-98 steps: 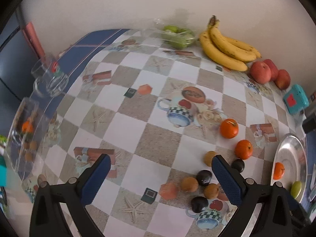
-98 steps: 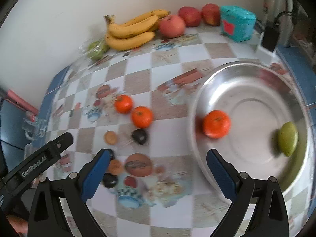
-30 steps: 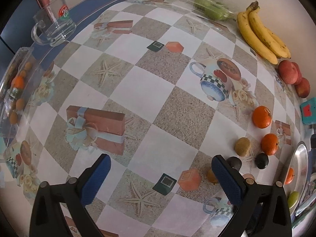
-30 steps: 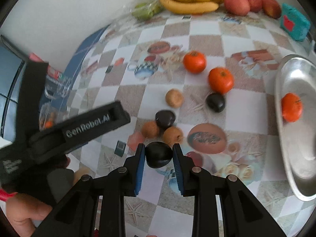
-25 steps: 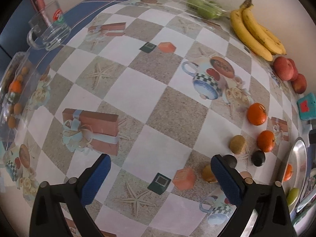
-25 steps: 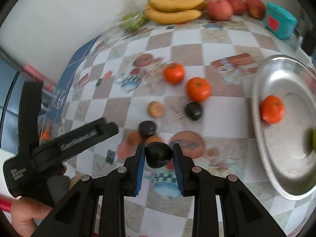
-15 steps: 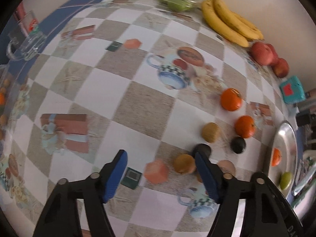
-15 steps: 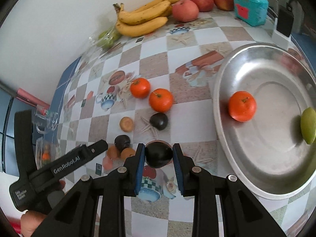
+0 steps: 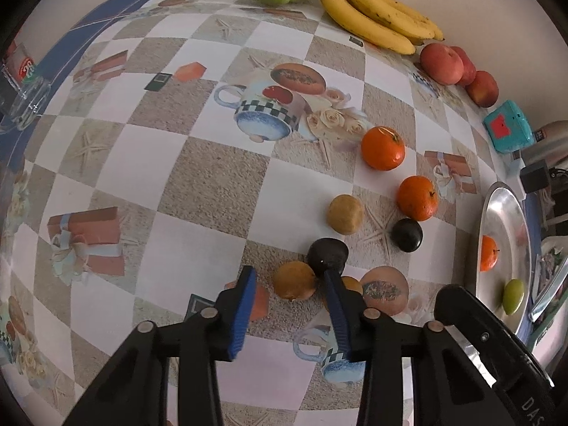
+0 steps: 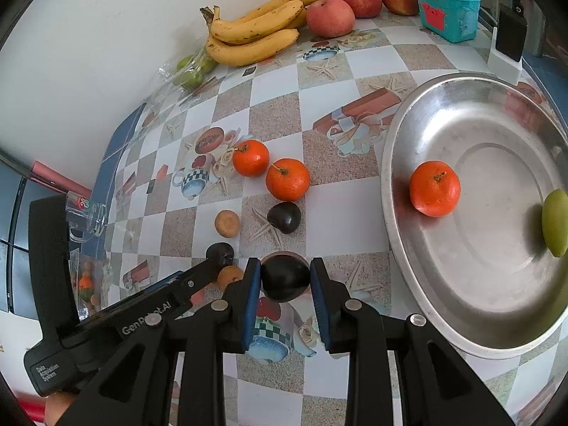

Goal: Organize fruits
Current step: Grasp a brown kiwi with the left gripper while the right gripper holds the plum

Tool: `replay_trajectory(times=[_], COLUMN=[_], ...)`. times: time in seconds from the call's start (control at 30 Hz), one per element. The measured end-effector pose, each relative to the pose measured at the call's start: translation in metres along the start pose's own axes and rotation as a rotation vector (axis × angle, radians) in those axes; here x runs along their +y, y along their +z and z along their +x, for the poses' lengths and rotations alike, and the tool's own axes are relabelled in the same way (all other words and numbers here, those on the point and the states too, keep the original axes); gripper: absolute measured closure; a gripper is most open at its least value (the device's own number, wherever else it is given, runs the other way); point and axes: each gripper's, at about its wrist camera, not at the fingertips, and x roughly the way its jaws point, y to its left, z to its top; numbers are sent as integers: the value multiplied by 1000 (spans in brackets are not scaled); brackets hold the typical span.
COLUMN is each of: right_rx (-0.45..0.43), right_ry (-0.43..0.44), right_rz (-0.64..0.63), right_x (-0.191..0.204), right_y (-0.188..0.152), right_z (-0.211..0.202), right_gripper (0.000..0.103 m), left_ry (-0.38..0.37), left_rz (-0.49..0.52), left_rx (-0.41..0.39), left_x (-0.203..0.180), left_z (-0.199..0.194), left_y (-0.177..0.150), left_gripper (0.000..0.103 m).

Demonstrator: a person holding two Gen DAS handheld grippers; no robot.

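Right wrist view, your right gripper (image 10: 285, 277) clamps a plum (image 10: 284, 277), your left gripper (image 9: 289, 293) closing around a brown fruit (image 9: 294, 280), pads apart from it.

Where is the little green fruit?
The green fruit lies in the metal plate, at its right side in the right wrist view, apart from the orange that shares the plate.

The metal plate (image 10: 397, 149) showed a dull, scuffed sheen. Left of it, the printed tablecloth (image 10: 340, 213) looked smooth and faintly glossy. The dark fruit (image 10: 284, 282) nearest the plate was glossy; the brown fruit (image 10: 227, 223) further left looked matt and rough.
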Motion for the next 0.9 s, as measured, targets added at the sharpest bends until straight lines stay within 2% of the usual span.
replay_trajectory(times=[0.13,0.2,0.27,0.33,0.6,0.9], right_rx=[-1,-1,-2,-2,-3,-28], right_ry=[2,3,5,5,8,-4], right_rz=[0,0,2,2,3,41], right_x=[0,0,0,-1,-1,-12], right_y=[0,0,0,0,1,3], right_z=[-1,-1,-1,-1,-2,-10], right_gripper=[74,74,74,74,74,74], left_ry=[4,-1,-10,-5,-22,-37], left_rz=[0,-4,-3,0,-21,-54], left_rx=[3,3,0,-4,-33,-121], left_x=[1,1,2,2,8,19], left_z=[2,3,1,-1,-9,-36], left_y=[0,0,0,-1,0,-1], left_gripper=[61,66,74,76,76,76])
